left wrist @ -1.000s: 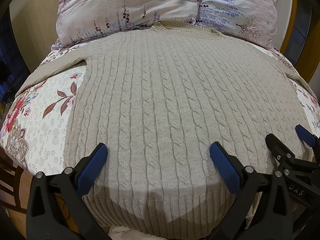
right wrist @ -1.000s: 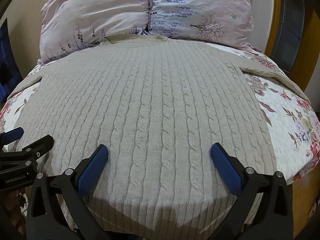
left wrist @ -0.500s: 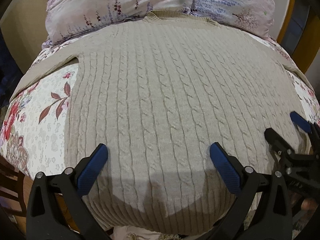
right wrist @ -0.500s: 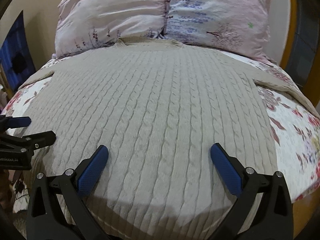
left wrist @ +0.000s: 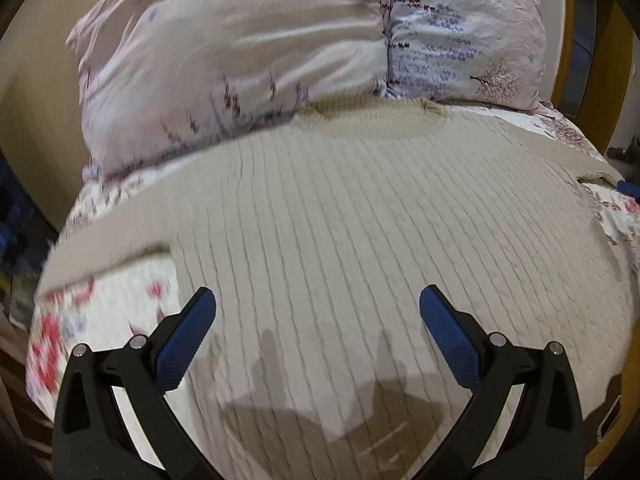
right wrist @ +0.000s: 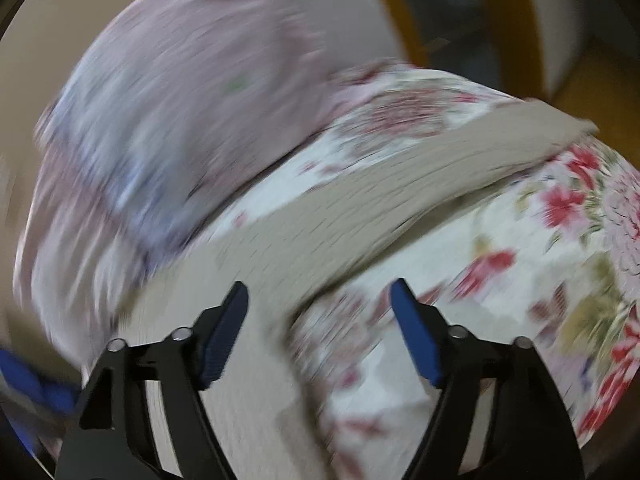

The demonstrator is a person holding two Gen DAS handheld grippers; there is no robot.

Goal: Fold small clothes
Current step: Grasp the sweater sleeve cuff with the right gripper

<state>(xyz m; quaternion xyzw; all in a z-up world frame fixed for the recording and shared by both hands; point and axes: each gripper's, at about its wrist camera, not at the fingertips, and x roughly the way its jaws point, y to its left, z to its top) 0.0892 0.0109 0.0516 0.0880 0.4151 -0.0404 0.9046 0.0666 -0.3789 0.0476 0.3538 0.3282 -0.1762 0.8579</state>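
The beige cable-knit sweater point(left wrist: 360, 240) lies spread flat, front up, on the bed's floral quilt point(right wrist: 540, 280), its neckband touching the pale pink printed pillows point(left wrist: 280, 48) at the head. Taking the pillows as the landmark: the body of the knit runs straight away from them toward the foot, and each sleeve slants outward from a shoulder just below them.

The left tongs point(left wrist: 316, 328) hover above the lower left part of the sweater's body, blue pads spread wide with nothing between them and nothing gripped. The left sleeve point(left wrist: 112, 248) lies ahead and to their left.

The right tongs point(right wrist: 320, 320) are over the armpit where the right sleeve point(right wrist: 420, 184) leaves the body. Their jaws are closing, about half open, and no cloth is pinched between the pads. The view is blurred.

The coming move likely turns on that right sleeve. Its long axis runs from just ahead of the right tongs up and rightward, past the pillows' lower corner, to the cuff near the bed's edge. The right hand is clearly nearer; the sleeve would need folding inward across the body.
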